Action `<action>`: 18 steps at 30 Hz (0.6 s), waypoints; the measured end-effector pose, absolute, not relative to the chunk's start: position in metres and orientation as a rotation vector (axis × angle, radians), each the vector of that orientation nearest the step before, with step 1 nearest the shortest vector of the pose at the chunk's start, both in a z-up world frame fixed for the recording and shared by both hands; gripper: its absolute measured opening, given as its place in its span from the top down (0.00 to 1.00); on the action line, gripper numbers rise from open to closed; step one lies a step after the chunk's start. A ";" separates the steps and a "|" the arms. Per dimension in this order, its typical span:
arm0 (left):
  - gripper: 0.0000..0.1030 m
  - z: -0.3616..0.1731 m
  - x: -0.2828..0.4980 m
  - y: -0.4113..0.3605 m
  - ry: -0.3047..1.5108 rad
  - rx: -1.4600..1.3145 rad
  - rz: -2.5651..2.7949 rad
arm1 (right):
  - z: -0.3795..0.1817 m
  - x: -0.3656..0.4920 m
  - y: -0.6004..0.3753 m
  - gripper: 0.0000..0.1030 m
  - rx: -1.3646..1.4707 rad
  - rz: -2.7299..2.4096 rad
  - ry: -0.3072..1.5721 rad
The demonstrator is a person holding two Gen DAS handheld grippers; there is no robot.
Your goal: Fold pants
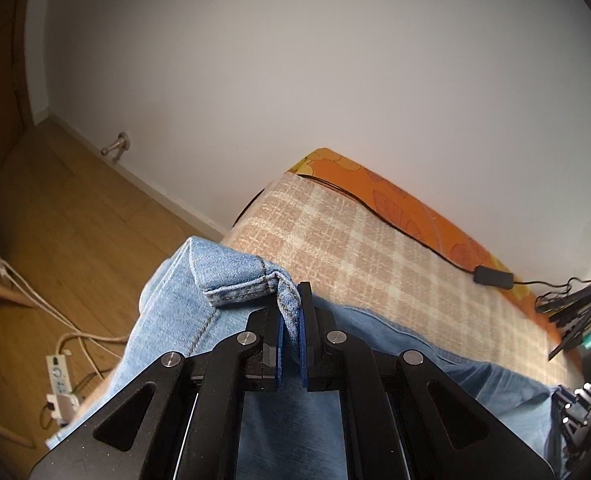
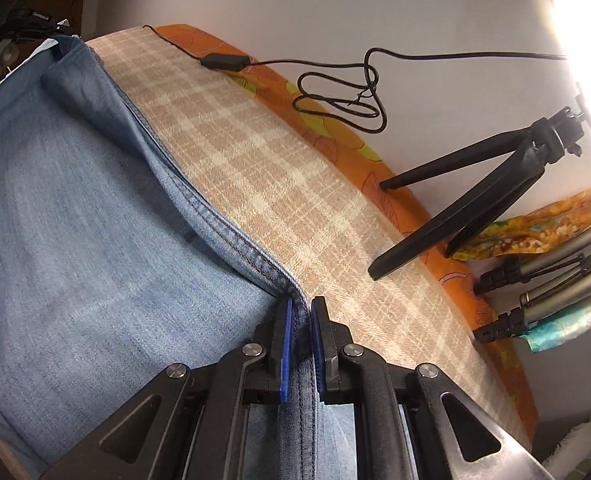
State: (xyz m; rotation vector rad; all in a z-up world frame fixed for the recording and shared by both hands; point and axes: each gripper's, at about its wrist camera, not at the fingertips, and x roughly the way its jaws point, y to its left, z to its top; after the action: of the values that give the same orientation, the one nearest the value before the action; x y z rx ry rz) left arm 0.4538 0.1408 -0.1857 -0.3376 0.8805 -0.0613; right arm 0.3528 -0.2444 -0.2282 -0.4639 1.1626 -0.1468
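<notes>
The pants [image 1: 167,320], light blue denim, lay spread over a surface [image 1: 375,248] covered in tan-and-cream plaid cloth, with one edge hanging off toward the wooden floor [image 1: 63,216].

The left tongs [image 1: 290,308] were closed on a folded hem corner of the pants, the stitched cuff bunched just beyond the blue pads [image 1: 304,320]. The right tongs [image 2: 301,320] were likewise clamped on denim, pinching a seamed edge of the pants [image 2: 95,220] where it met the plaid surface [image 2: 275,184].

Along the far side of the surface ran an orange floral cloth [image 2: 335,132], against a white wall [image 1: 295,60]. A black cable [image 2: 335,92] with an inline box looped over that cloth. A black tripod [image 2: 475,200] stood on the surface at the right, with more stands behind it.

On the floor in the left view lay a white power strip [image 1: 57,380] with cords. Small white lettering showed on a black item at the top left of the right view, too small to read.
</notes>
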 end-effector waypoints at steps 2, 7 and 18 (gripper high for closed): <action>0.90 -0.185 0.459 0.145 0.919 -0.352 -0.068 | -0.228 0.355 -0.245 0.93 -0.461 -0.151 1.176; 0.69 -0.174 0.457 0.165 0.940 -0.336 -0.038 | -0.231 0.358 -0.248 0.93 -0.434 -0.164 1.202; 0.65 -0.161 0.370 0.271 0.896 -0.429 -0.017 | -0.211 0.353 -0.235 0.65 -0.429 -0.204 1.162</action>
State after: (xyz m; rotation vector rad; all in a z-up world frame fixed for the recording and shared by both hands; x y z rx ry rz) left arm 0.3696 0.2711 -0.1611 -0.4292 0.8962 -0.0175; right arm 0.3527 -0.2350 -0.2114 -0.4291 1.1624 -0.2037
